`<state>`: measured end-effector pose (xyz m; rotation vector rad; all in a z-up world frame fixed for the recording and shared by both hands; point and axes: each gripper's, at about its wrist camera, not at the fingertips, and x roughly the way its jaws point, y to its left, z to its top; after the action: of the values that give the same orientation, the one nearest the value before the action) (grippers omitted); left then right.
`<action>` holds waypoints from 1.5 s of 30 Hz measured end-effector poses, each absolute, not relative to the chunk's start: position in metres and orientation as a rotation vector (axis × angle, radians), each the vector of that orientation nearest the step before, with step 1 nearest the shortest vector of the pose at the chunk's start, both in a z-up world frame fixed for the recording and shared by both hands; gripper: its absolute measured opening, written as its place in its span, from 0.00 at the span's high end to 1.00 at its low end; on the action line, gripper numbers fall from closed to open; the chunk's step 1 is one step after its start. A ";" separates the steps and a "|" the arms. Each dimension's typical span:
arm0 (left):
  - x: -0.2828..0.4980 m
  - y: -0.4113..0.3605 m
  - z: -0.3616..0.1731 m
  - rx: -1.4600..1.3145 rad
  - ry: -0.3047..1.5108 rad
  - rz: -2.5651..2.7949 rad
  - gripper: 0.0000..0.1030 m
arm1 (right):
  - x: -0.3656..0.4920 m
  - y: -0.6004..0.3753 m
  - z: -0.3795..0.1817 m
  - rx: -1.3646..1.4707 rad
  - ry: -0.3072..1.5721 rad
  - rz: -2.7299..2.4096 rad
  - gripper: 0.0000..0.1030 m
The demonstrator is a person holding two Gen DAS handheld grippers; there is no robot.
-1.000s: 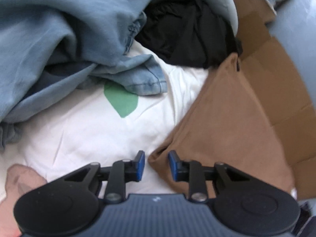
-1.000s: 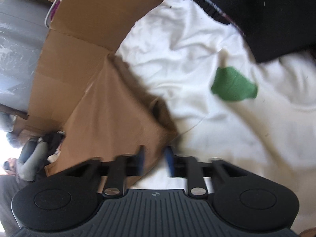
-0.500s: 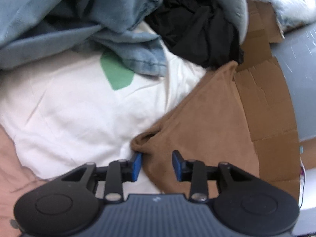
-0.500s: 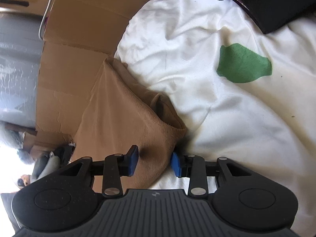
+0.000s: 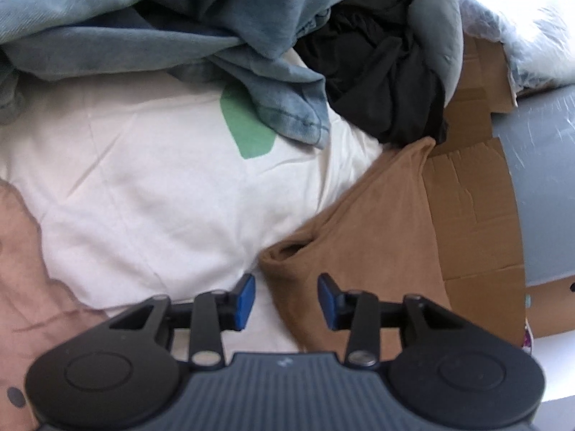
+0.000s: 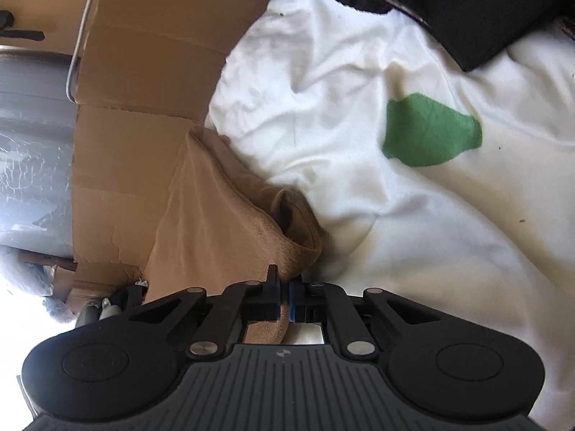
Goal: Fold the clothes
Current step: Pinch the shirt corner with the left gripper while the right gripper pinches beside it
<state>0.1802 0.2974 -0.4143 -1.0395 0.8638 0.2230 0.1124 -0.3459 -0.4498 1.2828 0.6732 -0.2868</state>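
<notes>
On the flattened cardboard (image 6: 118,165), the brown garment (image 6: 212,215) lay lengthwise (open end toward the white shirt (image 6: 359,197)); right gripper (image 6: 284,296) pinched its hem, left gripper (image 5: 286,300) stood spread astride the edge.

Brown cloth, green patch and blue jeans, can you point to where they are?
Brown cloth (image 6: 215,215): right wrist view, on its flat middle.
Green patch (image 6: 429,131): right wrist view, centre of the patch on the white garment.
Blue jeans (image 5: 294,107): left wrist view, on the leg end by its hem.
</notes>
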 end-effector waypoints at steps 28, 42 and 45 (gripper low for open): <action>0.166 0.322 -0.426 -1.266 0.737 0.156 0.83 | 0.114 -0.340 -0.466 1.341 0.642 -0.227 0.95; 0.178 0.305 -0.431 -1.210 0.773 0.133 0.54 | 0.123 -0.338 -0.474 1.324 0.649 -0.238 0.71; 0.187 0.303 -0.433 -1.191 0.776 0.107 0.54 | 0.126 -0.338 -0.476 1.328 0.641 -0.231 0.72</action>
<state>0.1866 0.3027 -0.4326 -1.1909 0.7756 0.1072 0.1258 -0.3382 -0.4759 1.3277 0.6406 -0.2306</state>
